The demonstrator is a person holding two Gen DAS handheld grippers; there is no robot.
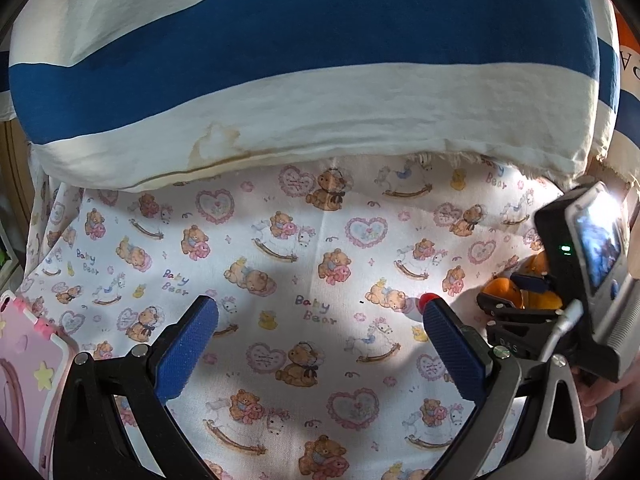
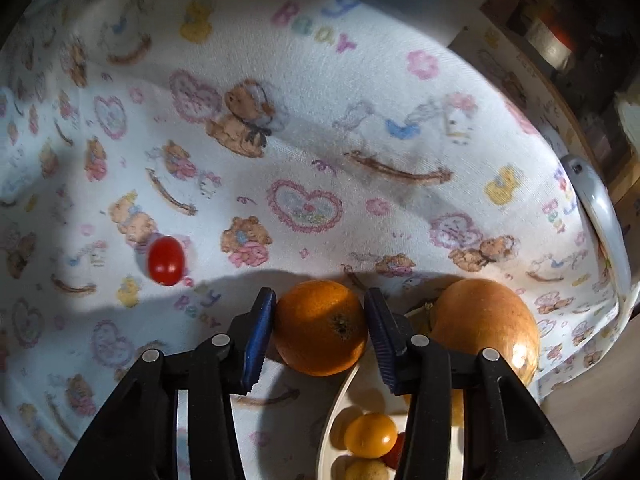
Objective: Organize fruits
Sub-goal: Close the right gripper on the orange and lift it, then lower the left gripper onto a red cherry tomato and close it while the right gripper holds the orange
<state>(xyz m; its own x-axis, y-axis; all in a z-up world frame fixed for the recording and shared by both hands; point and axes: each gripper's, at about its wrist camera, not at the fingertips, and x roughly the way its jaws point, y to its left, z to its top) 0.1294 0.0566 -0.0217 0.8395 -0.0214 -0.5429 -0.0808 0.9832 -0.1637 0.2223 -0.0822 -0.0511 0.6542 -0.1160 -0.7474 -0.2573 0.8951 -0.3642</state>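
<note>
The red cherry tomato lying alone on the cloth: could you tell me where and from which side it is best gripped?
Grip the red cherry tomato across its narrower middle, coming straight down from above. It is a small oval lying on the cloth with nothing touching it, so fingers can probably close on both long sides. The open left gripper, already close to it, seems best placed; the right gripper holds the orange.

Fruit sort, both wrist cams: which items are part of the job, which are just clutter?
Job items:
- orange between the right gripper fingers
- red cherry tomato loose on the cloth
- large orange-brown fruit
- yellow cherry tomatoes in the cream tray
- left gripper, open

Clutter:
- striped pillow
- pink case
- bear-print cloth
</note>
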